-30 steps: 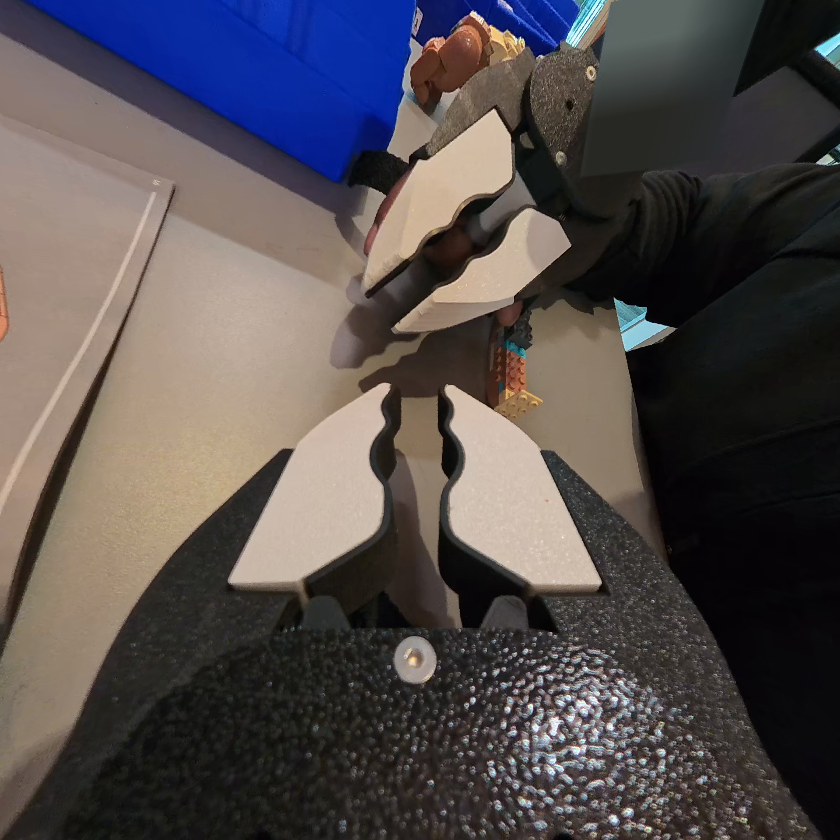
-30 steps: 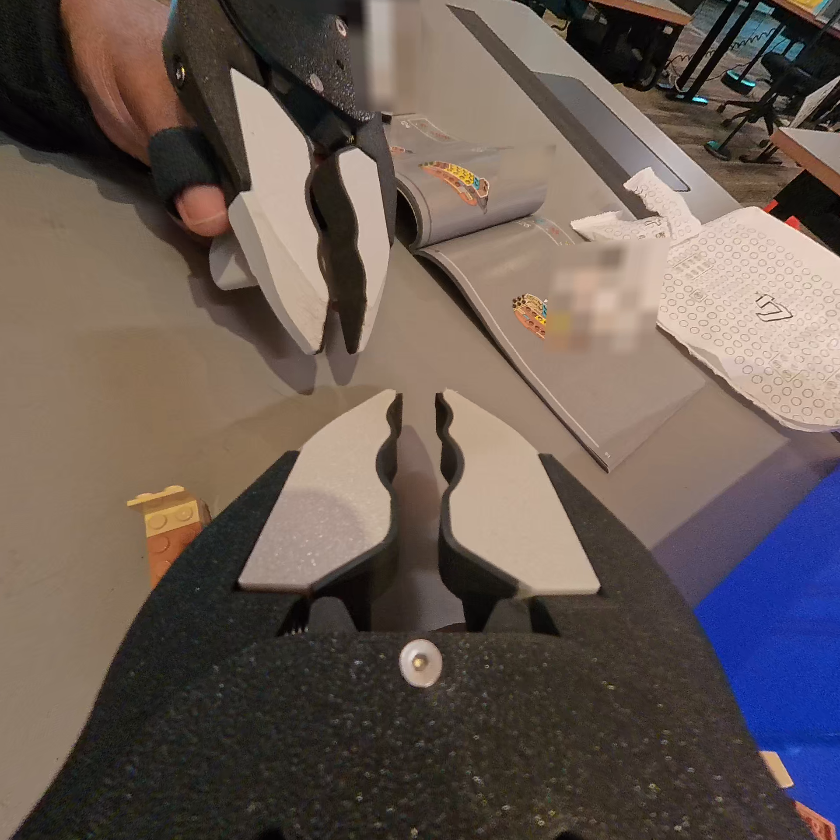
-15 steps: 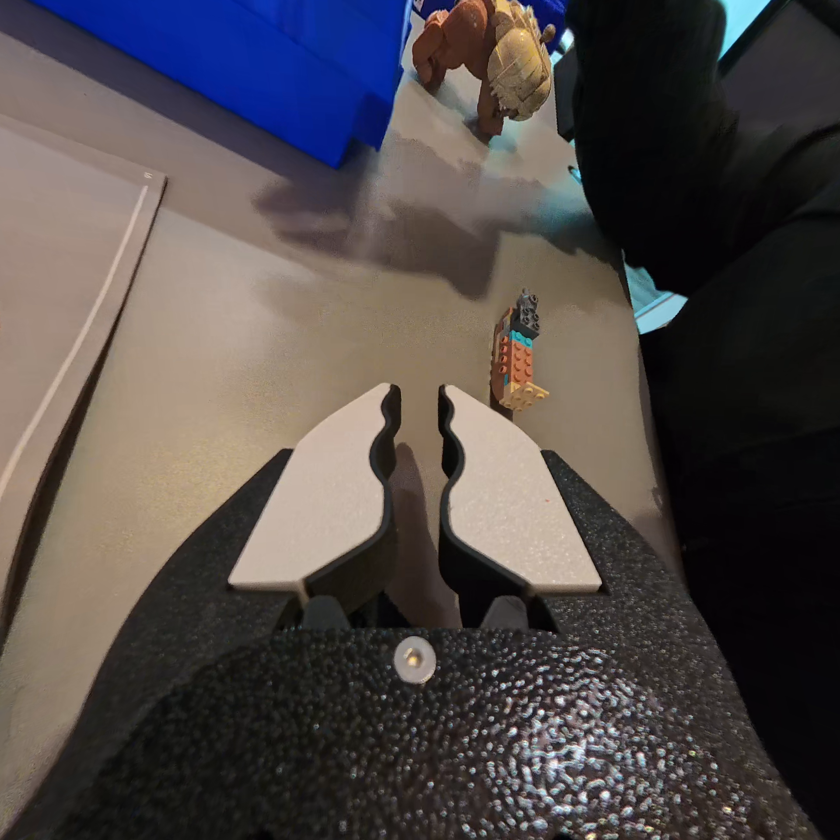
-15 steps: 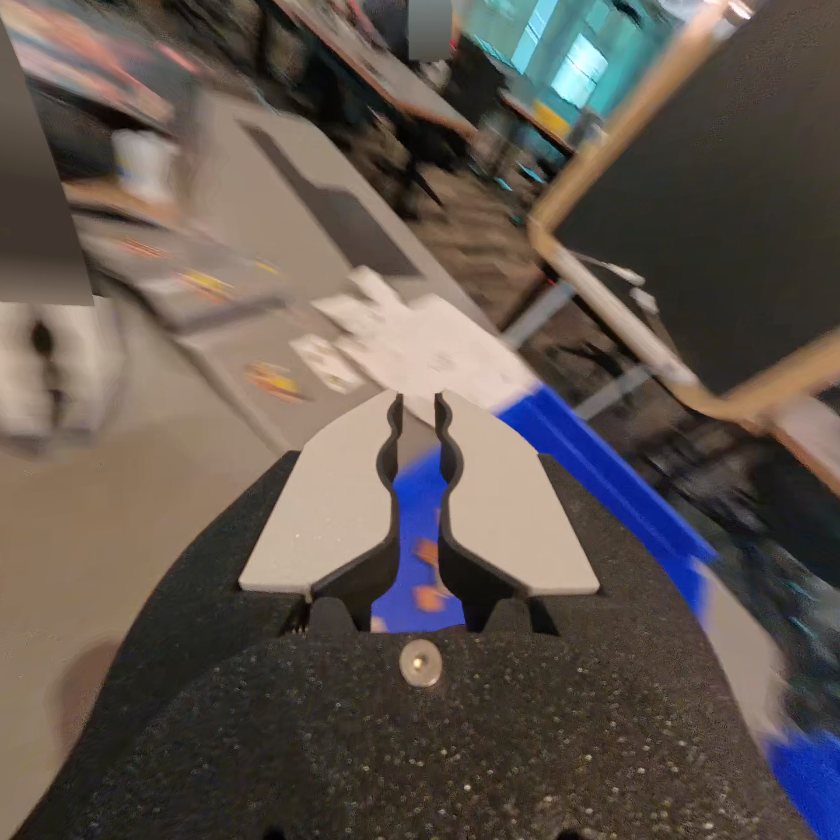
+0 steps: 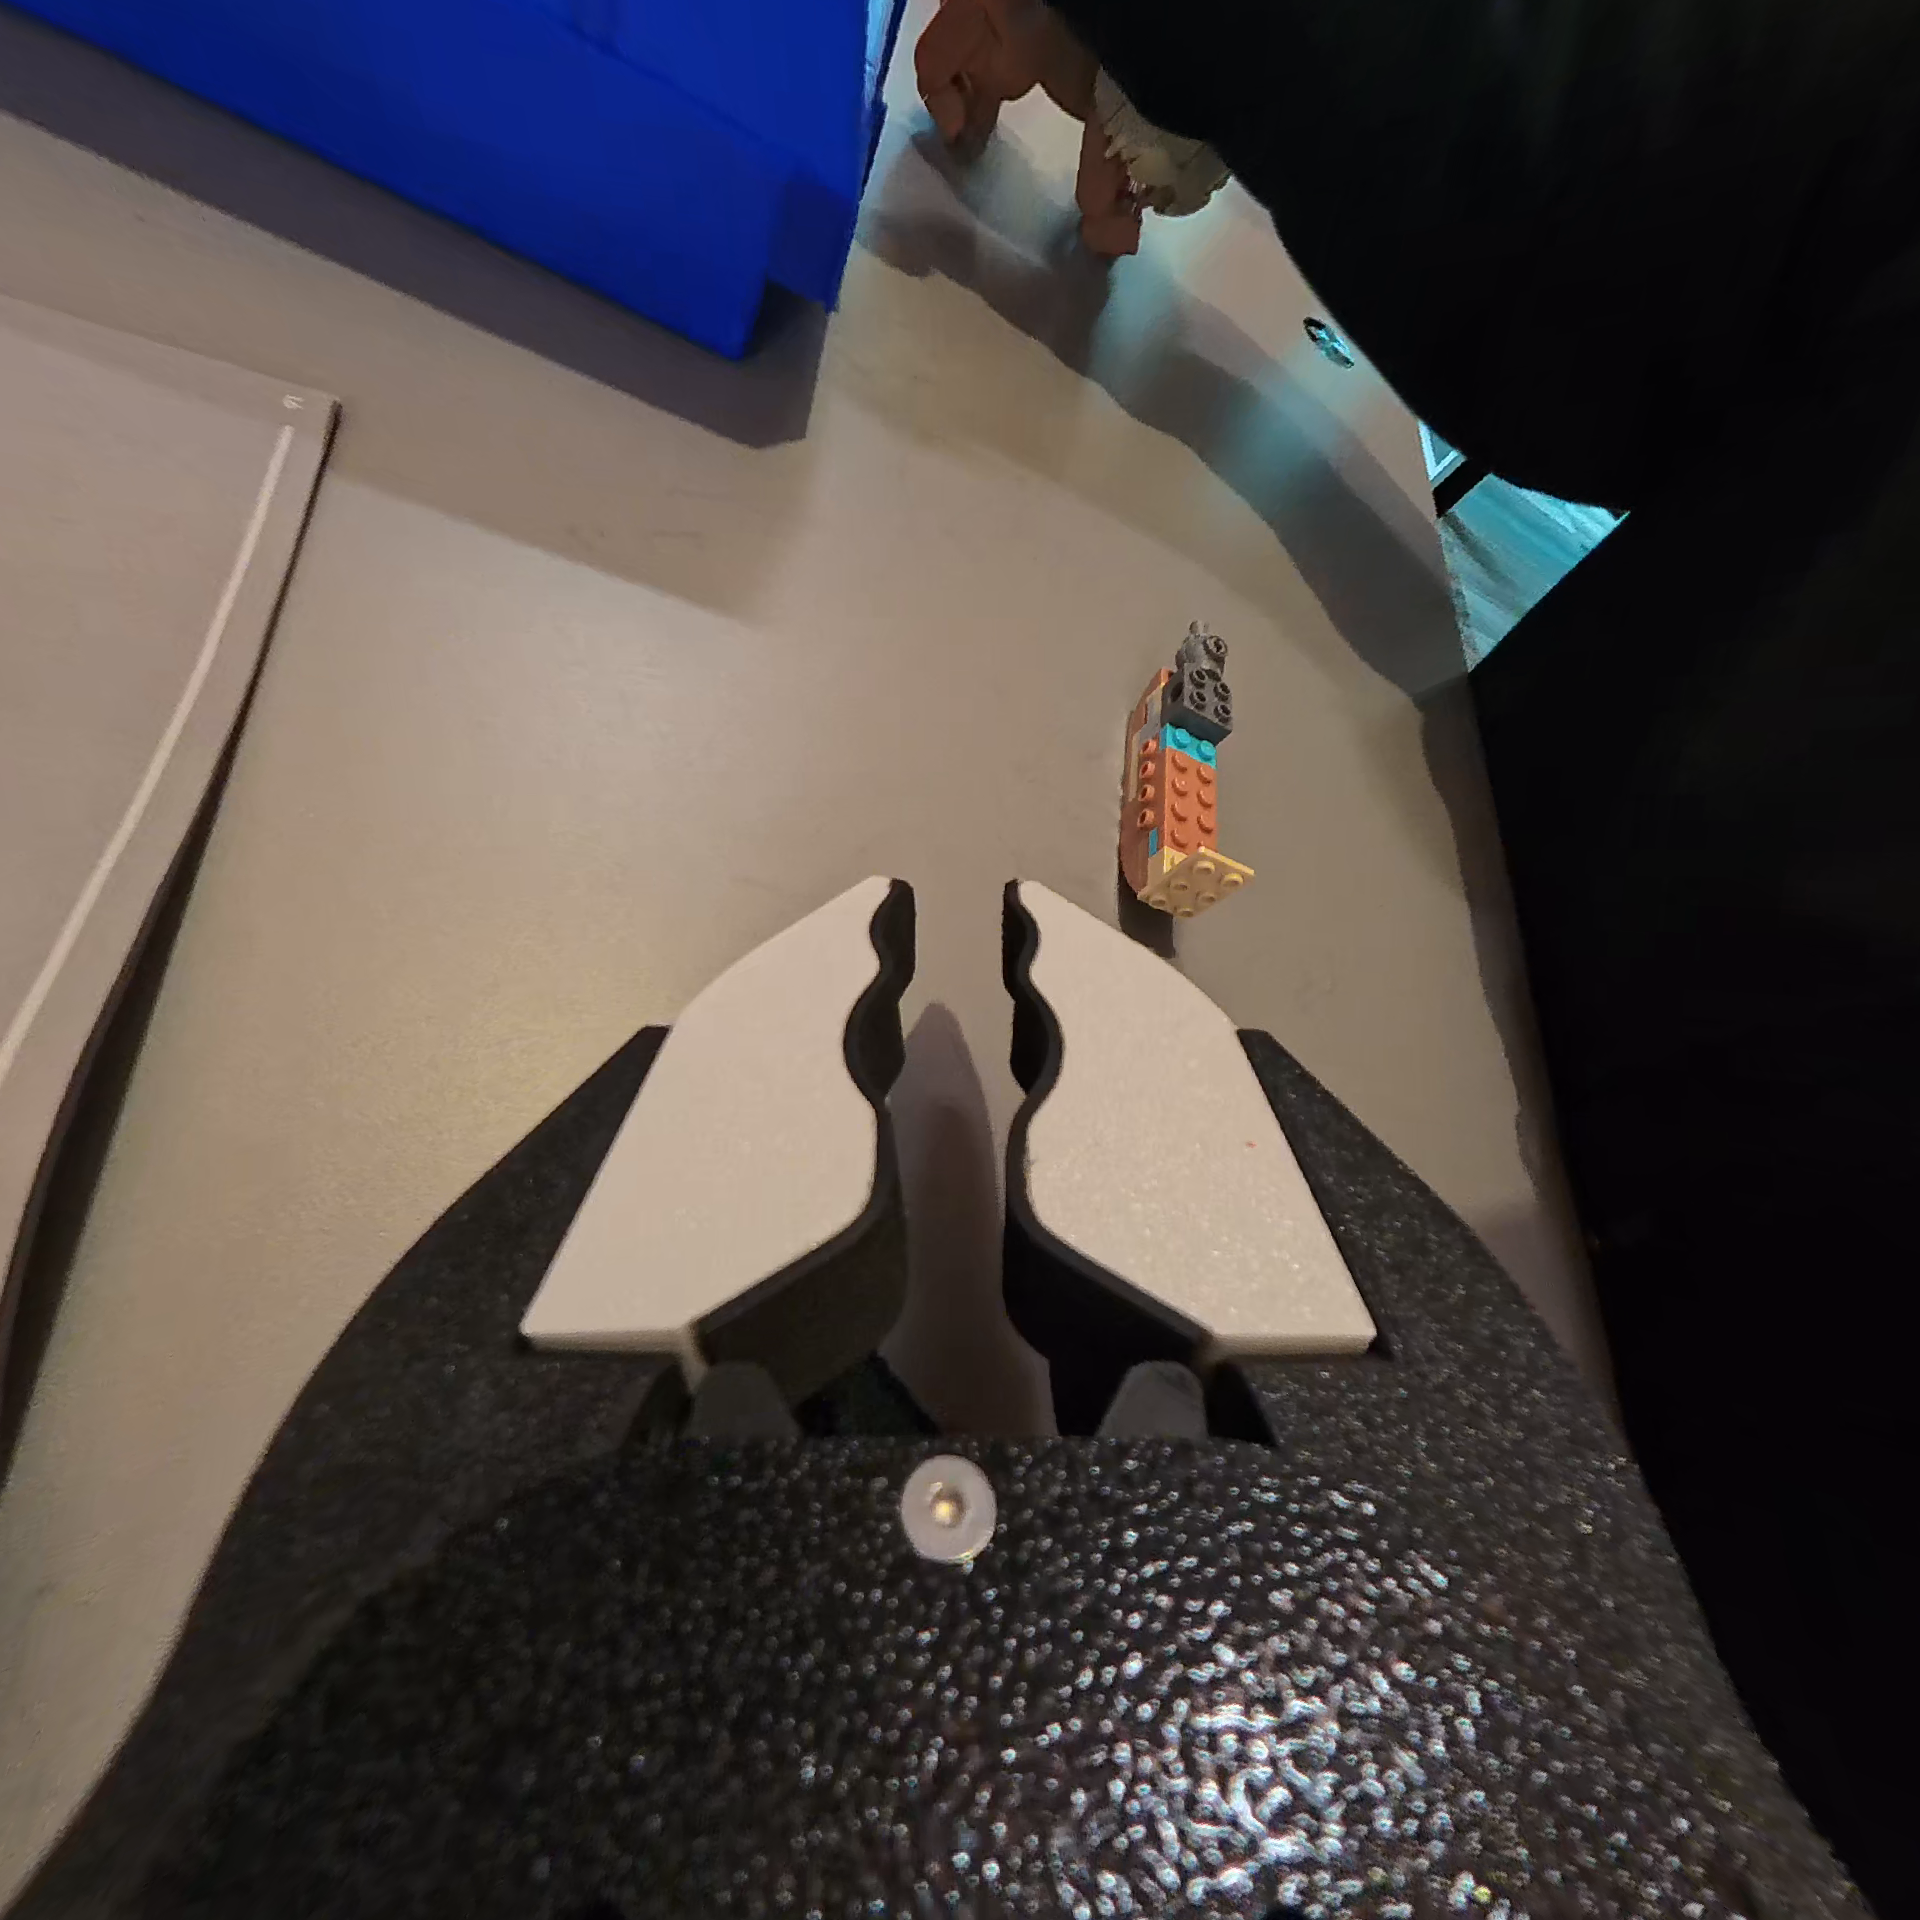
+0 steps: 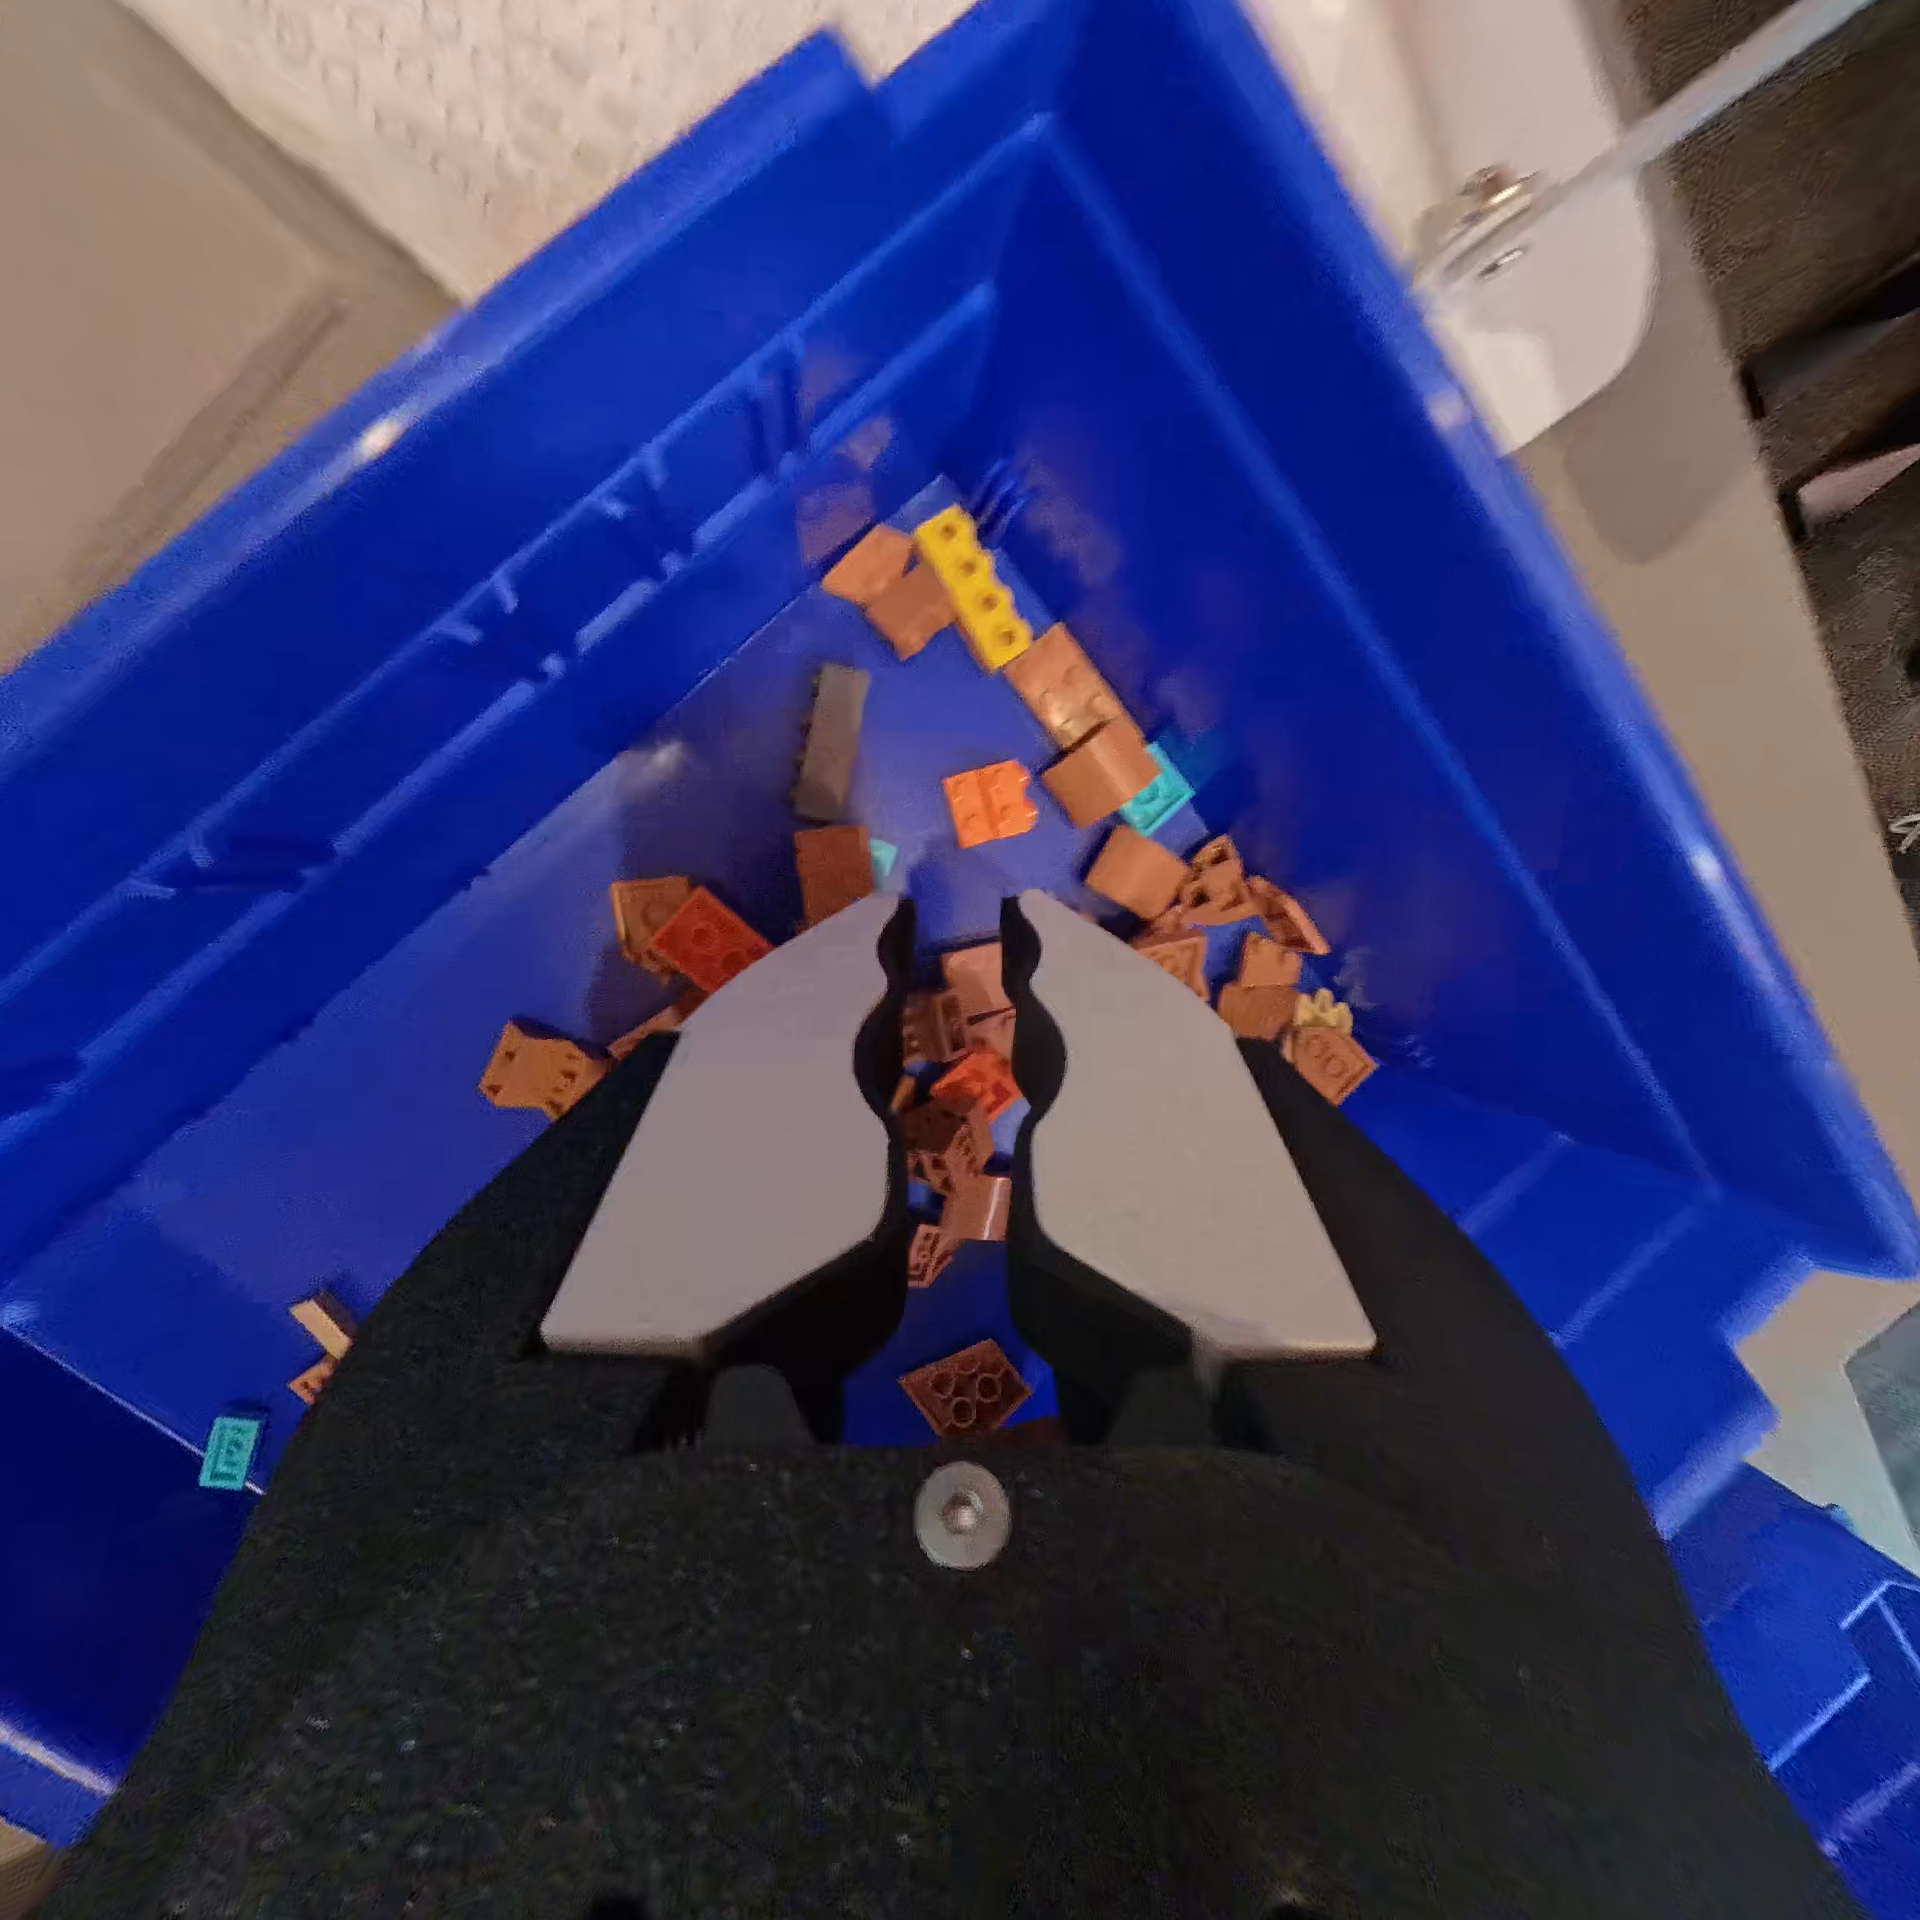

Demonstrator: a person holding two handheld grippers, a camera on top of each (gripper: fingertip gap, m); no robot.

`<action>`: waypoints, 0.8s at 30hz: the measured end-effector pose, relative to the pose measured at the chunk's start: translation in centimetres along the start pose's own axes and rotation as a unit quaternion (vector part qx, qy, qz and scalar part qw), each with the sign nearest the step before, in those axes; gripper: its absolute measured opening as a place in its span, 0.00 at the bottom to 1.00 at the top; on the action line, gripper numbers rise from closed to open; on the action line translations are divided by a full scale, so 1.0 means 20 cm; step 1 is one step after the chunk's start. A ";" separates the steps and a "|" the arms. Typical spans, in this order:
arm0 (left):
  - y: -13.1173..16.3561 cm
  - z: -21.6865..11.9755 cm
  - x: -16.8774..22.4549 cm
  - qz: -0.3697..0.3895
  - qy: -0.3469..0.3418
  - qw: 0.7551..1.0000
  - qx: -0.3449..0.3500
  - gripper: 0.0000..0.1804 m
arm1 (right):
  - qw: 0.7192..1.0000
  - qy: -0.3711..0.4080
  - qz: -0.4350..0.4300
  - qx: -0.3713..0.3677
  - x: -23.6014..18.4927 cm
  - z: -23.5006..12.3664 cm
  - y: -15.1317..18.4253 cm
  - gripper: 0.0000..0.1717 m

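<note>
Two grippers, both with a narrow gap between the fingers and nothing gripped. Left gripper point(image 5: 958, 896) sits low over the grey table point(image 5: 540, 831); small brick assembly point(image 5: 1184, 790), orange, teal, dark grey and tan, lies just ahead-right of its right fingertip, not touching. Open booklet point(image 5: 114, 665) far left of the fingers, blue bin point(image 5: 540, 135) well ahead. Right gripper point(image 6: 956, 914) points down into the blue bin point(image 6: 1299, 540), above loose bricks point(image 6: 977, 1101), mostly brown and orange, seen between and around the fingers; yellow brick point(image 6: 977, 582) well ahead.
</note>
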State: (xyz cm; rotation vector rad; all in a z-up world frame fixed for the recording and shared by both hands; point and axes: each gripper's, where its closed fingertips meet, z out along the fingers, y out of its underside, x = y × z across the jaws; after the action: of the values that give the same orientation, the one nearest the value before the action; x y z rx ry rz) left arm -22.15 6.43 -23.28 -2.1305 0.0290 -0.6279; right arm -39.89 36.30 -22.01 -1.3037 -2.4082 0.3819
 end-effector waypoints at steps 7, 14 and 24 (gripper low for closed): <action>0.00 0.00 0.00 0.000 0.000 1.000 -0.001 0.09 | 0.998 -0.025 -0.029 -0.045 -0.10 0.11 0.06 0.12; 0.01 0.01 0.01 0.010 -0.005 1.000 -0.010 0.09 | 0.998 -0.031 -0.017 -0.059 -0.11 0.15 0.09 0.16; 0.01 0.01 0.01 0.009 -0.004 1.000 -0.007 0.09 | 1.000 -0.022 0.006 -0.014 -0.10 0.05 0.03 0.10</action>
State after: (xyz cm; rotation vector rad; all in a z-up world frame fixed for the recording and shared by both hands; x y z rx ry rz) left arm -21.94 6.41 -23.46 -2.1447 0.0479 -0.6110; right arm -38.95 34.79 -23.59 -1.3365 -2.4511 0.3873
